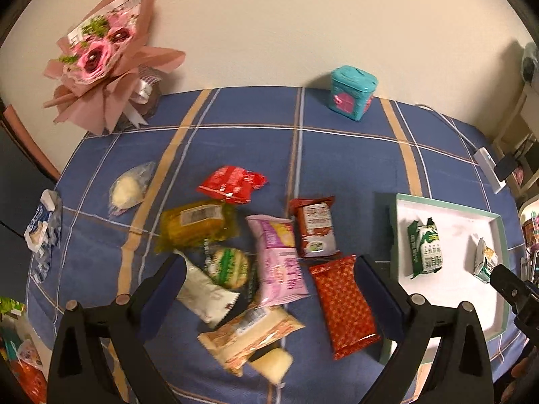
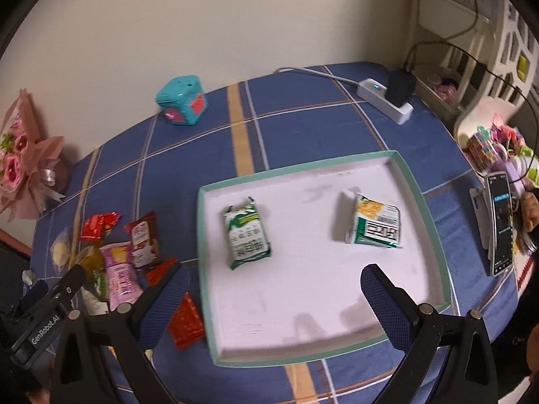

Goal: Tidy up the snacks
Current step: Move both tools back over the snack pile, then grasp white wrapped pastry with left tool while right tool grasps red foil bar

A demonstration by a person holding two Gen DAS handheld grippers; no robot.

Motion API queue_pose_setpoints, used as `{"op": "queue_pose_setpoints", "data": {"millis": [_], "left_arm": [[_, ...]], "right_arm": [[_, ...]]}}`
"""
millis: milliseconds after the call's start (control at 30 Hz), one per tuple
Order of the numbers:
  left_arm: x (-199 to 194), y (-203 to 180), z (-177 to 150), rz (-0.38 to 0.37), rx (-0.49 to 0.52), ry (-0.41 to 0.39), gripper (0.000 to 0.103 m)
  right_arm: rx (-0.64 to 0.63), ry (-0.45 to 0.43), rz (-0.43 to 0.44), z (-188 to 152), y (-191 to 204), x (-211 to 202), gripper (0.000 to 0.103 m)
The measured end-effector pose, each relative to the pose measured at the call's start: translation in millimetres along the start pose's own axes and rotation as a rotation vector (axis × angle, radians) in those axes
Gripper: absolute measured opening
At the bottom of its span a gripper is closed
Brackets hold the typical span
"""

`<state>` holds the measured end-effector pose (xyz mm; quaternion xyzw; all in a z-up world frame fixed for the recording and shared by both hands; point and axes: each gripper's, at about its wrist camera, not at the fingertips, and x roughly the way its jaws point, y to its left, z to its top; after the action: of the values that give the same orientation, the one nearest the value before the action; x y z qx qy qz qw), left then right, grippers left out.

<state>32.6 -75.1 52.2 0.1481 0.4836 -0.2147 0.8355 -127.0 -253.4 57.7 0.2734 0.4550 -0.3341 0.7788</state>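
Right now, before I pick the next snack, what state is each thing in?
Left claw: open, empty, above the snack pile.
Right claw: open, empty, above the tray.
Tray: holds two green packets, mostly bare.
Left green packet: flat in the tray.
Right green packet: flat in the tray, apart from the other.
Snack pile: loose on the cloth, partly overlapping.
Charger: plugged into the power strip.
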Motion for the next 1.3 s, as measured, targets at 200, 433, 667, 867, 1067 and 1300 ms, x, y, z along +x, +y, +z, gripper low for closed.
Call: {"op": "queue_pose_setpoints", "data": {"millis": [200, 433, 667, 867, 1067, 1300], "left_arm": [[-7.9, 38.8, -2.9, -0.015, -0.079, -0.009, 0.100], [-3.8, 72.4, -10.7, -0.014, -0.143, 0.014, 0.100], [17.0, 88.4, -20.1, -0.005, -0.162, 0.080, 0.100], [48.6, 91.8, -27.0, 0.002, -0.178, 0.168, 0.100], [80.4, 102.7, -36.4, -0.044, -0.289, 0.248, 0.100], [99.6, 119.5, -44.7, -0.066, -0.392, 0.286, 0.088]], "right_arm": [[-0.052, -0.011, 0.027, -3.8, 32.3, -4.2, 0.103], [-0.152, 0.016, 0.089, -18.2, 81.5, 1.2, 0.103], [-0.227, 0.052, 0.114, -31.3, 109.7, 17.9, 0.103], [-0.269, 0.108, 0.130, -42.0, 127.8, 47.3, 0.100], [-0.295, 0.184, 0.117, -53.9, 135.7, 78.4, 0.081], [-0.326, 0.249, 0.076, -65.2, 138.2, 106.4, 0.067]]}}
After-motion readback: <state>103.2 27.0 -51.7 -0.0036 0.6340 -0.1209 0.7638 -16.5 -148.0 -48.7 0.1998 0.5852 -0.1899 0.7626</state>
